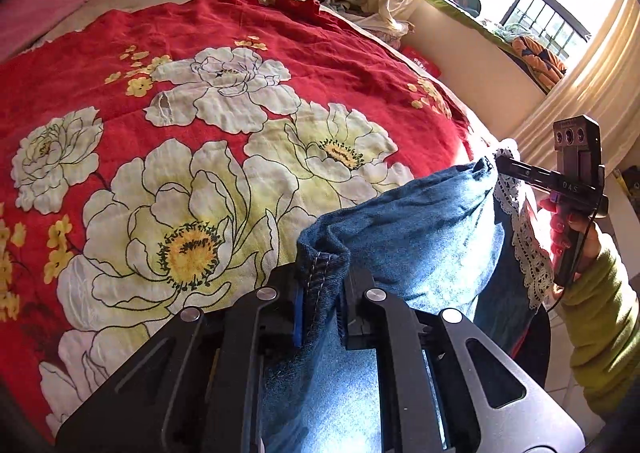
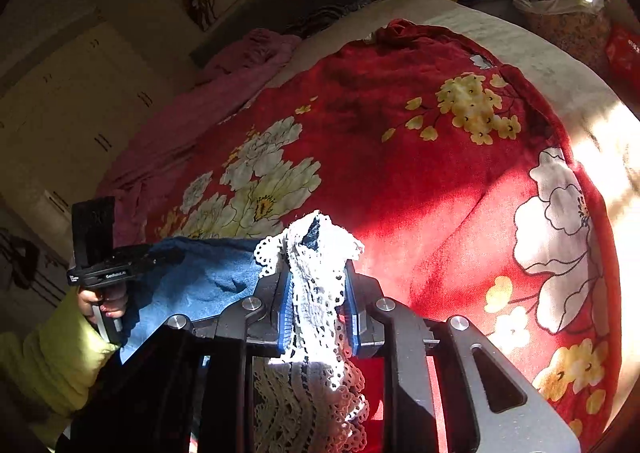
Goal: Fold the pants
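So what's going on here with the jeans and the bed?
A person holds a gripping tool in each hand and is handling a pair of blue jeans over a bed covered by a red floral blanket. The left tool is shut on a stitched denim edge. The right tool is shut on the white lace trim of the same garment. The jeans hang bunched between the two tools, not yet laid flat or folded.

Black claw (image 1: 320,309) with blue pads, silver screws; yellow-green sleeve (image 1: 600,317).
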A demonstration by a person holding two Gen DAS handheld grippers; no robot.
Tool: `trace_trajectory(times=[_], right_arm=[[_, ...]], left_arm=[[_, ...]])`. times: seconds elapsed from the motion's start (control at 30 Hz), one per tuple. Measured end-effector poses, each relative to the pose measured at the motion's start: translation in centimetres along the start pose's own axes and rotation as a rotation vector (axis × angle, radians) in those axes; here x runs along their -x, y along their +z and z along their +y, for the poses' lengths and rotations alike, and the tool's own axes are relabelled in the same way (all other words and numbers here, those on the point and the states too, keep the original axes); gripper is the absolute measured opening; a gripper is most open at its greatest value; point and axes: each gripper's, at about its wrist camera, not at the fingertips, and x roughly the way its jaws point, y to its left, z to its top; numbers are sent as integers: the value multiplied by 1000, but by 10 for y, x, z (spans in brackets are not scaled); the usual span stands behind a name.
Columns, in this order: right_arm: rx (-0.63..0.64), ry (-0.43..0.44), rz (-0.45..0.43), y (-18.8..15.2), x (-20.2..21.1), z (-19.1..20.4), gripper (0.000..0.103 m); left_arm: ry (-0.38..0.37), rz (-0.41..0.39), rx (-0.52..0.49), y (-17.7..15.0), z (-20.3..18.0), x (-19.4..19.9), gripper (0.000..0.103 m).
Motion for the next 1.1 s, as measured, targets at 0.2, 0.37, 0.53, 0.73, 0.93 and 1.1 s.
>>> trace_trajectory(times=[0.2, 0.37, 0.53, 0.73, 0.93, 1.1], right_arm=[[87, -164, 35, 40, -22, -1, 19], [154, -327, 171, 27, -71, -14, 22], [194, -418, 162, 19, -79, -18, 42], [151, -440, 89, 20, -42, -14, 57], [161, -418, 21, -1, 5, 16, 59], [141, -356, -39, -30, 35, 43, 66]], left_arm=[[32, -38, 92, 29, 7, -13, 5], [143, 6, 154, 22, 21, -48, 7], [157, -7, 145, 15, 23, -53, 11], [186, -23, 220, 11, 32, -30, 43], [247, -116, 201, -5, 15, 16, 47], [239, -177, 181, -31, -8, 51, 60]])
